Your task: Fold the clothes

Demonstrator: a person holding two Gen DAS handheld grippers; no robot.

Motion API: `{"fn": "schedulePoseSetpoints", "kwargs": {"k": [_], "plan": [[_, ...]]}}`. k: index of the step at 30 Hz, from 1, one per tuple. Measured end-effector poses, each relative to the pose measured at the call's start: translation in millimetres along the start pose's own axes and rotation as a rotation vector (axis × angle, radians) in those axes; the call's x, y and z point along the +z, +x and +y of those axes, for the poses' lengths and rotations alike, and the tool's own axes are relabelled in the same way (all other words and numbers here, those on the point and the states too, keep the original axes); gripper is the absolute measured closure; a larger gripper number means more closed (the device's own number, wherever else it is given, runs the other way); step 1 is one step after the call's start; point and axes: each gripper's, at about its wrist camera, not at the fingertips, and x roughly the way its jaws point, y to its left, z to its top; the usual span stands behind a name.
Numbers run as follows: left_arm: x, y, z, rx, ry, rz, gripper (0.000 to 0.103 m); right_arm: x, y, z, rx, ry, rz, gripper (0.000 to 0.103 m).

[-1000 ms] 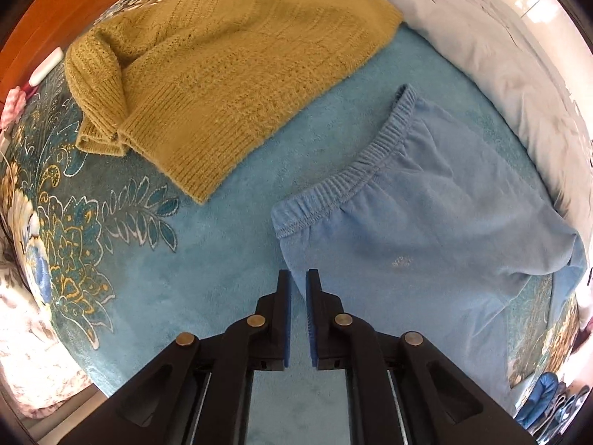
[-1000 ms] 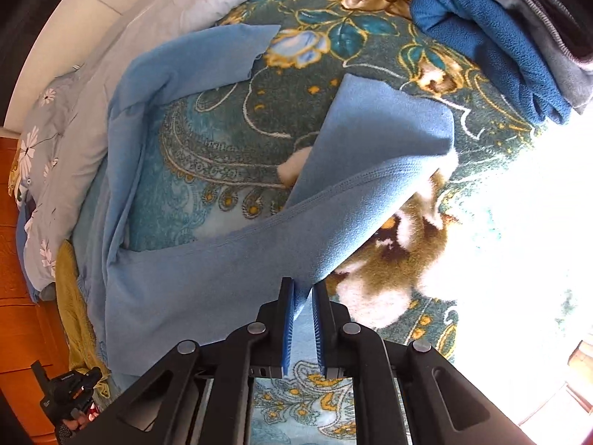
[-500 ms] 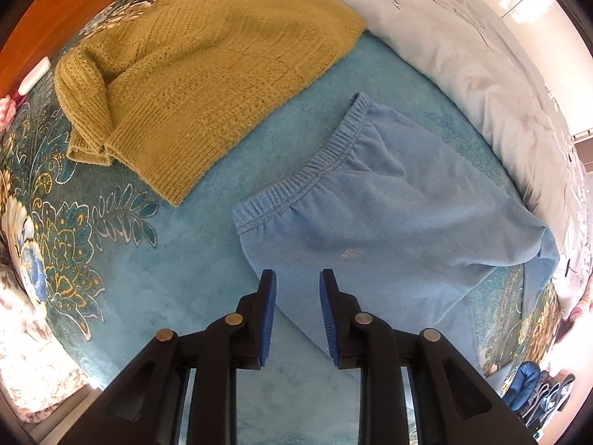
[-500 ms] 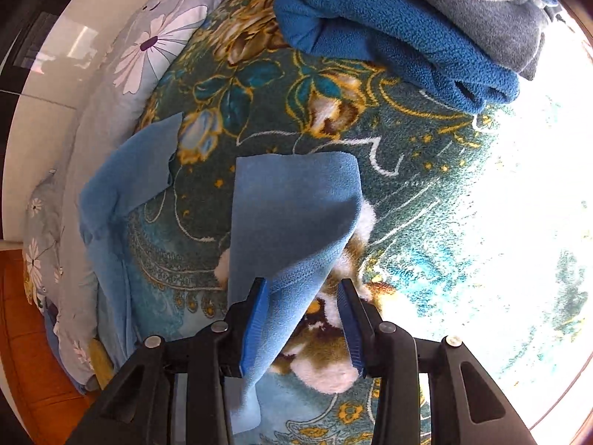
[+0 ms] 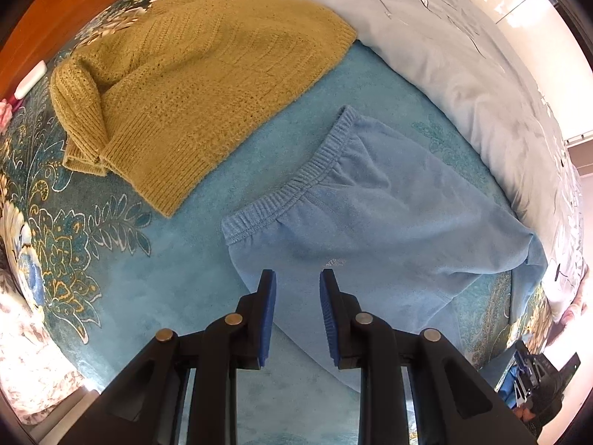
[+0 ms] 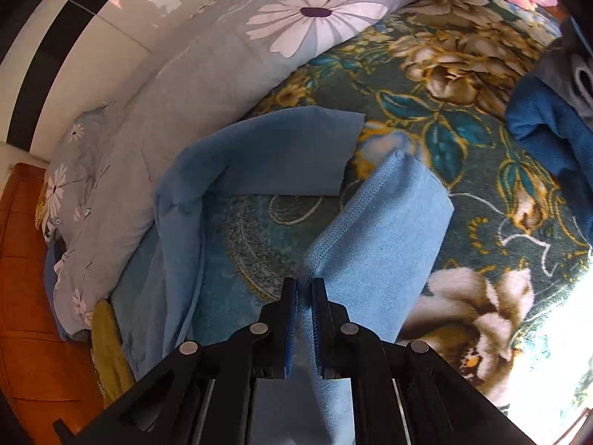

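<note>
Light blue trousers (image 5: 370,230) lie flat on the teal floral blanket (image 5: 111,259), elastic waistband (image 5: 296,181) toward the sweater. My left gripper (image 5: 298,278) hovers over the trousers just below the waistband, open, with nothing pinched between its blue pads. In the right wrist view one trouser leg (image 6: 381,237) rises off the blanket toward my right gripper (image 6: 304,285); its jaws are closing and the pads press on the leg's edge near the hem. The other leg (image 6: 281,155) lies bent back across the blanket.
A yellow-green knitted sweater (image 5: 207,74) lies beyond the waistband. A pale flowered duvet (image 5: 463,55) runs along one side of the blanket. Folded dark blue and grey clothes (image 6: 548,129) are stacked at the right. An orange wooden bed board (image 6: 22,278) borders the left.
My left gripper opened and lifted a little off the trousers. My right gripper opened, swung sideways along the leg toward the hem, and came together on the fabric again.
</note>
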Motion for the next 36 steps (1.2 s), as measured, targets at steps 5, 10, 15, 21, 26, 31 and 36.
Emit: {"fn": "schedulePoseSetpoints", "kwargs": {"k": [5,10,15,21,26,31,36], "plan": [[2,-4,2,0.0,-0.004,0.001,0.077,-15,39,39,0.031,-0.066,0.078,0.091],[3,0,-1,-0.008,-0.004,0.008,0.068,-18,10,23,0.029,-0.092,0.0,0.063],[-1,9,-8,-0.013,-0.004,0.031,0.066,-7,7,-48,-0.102,0.018,0.006,0.061],[-4,14,-13,0.001,0.011,0.053,0.066,-1,33,-63,-0.113,0.041,0.06,0.061],[0,11,-14,0.009,0.018,0.047,0.066,-1,46,-55,-0.154,0.043,0.069,0.061],[2,10,-16,0.006,0.018,0.045,0.066,2,46,-56,-0.166,0.047,0.074,0.097],[1,11,-17,0.001,0.025,0.051,0.066,5,26,-55,-0.138,0.002,0.044,0.1]]}}
